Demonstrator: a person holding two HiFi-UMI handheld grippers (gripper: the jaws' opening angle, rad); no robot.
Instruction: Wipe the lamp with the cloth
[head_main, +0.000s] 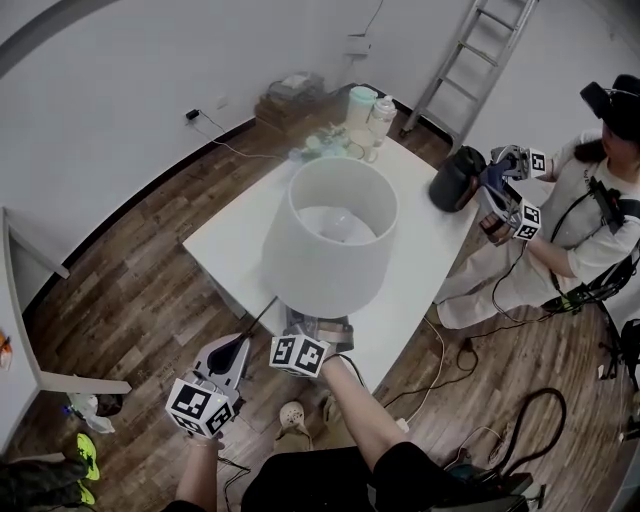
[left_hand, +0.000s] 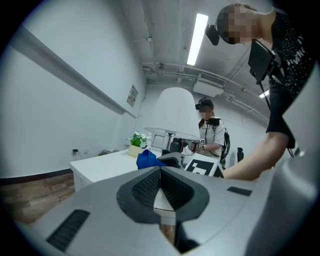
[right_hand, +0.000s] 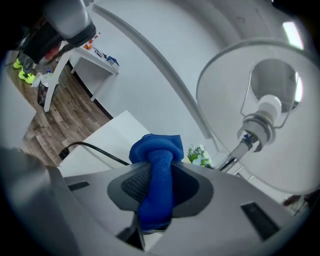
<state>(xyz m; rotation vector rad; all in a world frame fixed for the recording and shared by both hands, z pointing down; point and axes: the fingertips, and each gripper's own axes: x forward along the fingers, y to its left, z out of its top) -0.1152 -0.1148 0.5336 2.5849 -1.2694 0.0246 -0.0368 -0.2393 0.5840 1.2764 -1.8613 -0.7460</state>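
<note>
Pinching a bunched blue cloth (right_hand: 156, 146), the right hand-held gripper (right_hand: 158, 174) sits below the tapered lamp (right_hand: 235, 85) — left hand-held gripper (left_hand: 160, 176) pressed together.

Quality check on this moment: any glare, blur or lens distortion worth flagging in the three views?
Head view: evenly lit and sharp, the lampshade bright but not washed out, mild bowing toward the edges. Left gripper view: strong fisheye with dark corners, and the ceiling light strip glares. Right gripper view: same fisheye; the blue cloth is crisp and evenly lit.
</note>
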